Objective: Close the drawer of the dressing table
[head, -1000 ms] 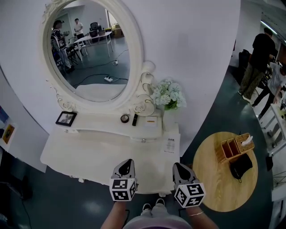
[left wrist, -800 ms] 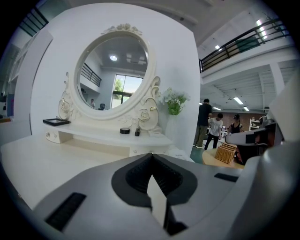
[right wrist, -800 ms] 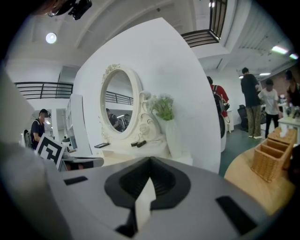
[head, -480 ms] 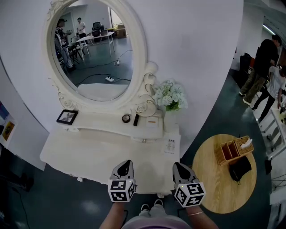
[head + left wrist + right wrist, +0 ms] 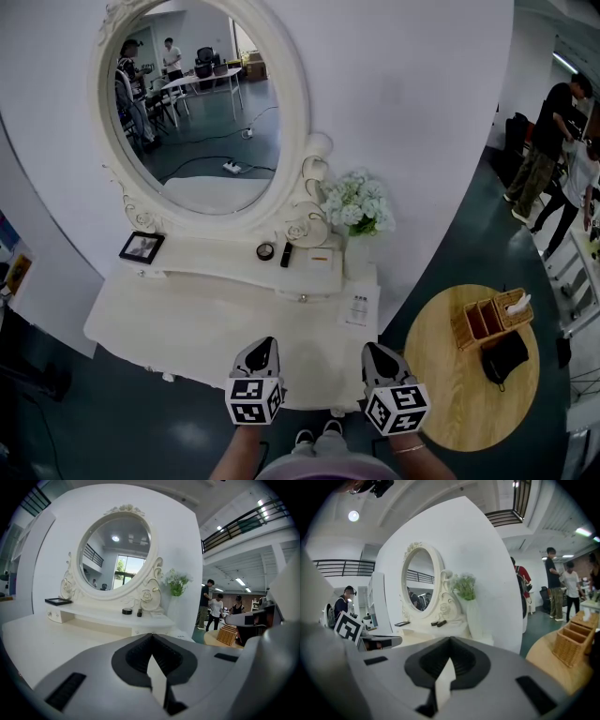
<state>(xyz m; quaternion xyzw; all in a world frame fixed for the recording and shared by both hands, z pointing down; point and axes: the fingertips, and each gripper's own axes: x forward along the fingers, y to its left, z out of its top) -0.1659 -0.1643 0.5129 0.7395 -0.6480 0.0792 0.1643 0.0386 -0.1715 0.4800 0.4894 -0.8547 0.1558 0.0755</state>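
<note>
White-painted wood fills most of what we look down on: the dressing table (image 5: 187,323) with its oval mirror (image 5: 202,103) and a raised shelf along the back. The drawer (image 5: 307,289) is set in the right end of that shelf, its small knob (image 5: 302,297) facing us. Its front seems to stand a little proud of the shelf edge, though we cannot tell how far it is pulled out.

Our left gripper (image 5: 263,345) and right gripper (image 5: 374,350) hover side by side over the near edge of the tabletop. Both point toward the wall and have their jaws pressed together on nothing.

The drawer lies ahead of both, well apart from the tips across the bare tabletop, and sideways it falls between them. We judge the left gripper the nearer. In its own view the drawer front sits almost dead ahead above the closed tips, while in the right gripper view the shelf lies off to the left.

The drawer front runs across our view and its travel runs away from us, so the closing push should go straight forward along the left gripper's own line, closed tips meeting the front near the knob
</note>
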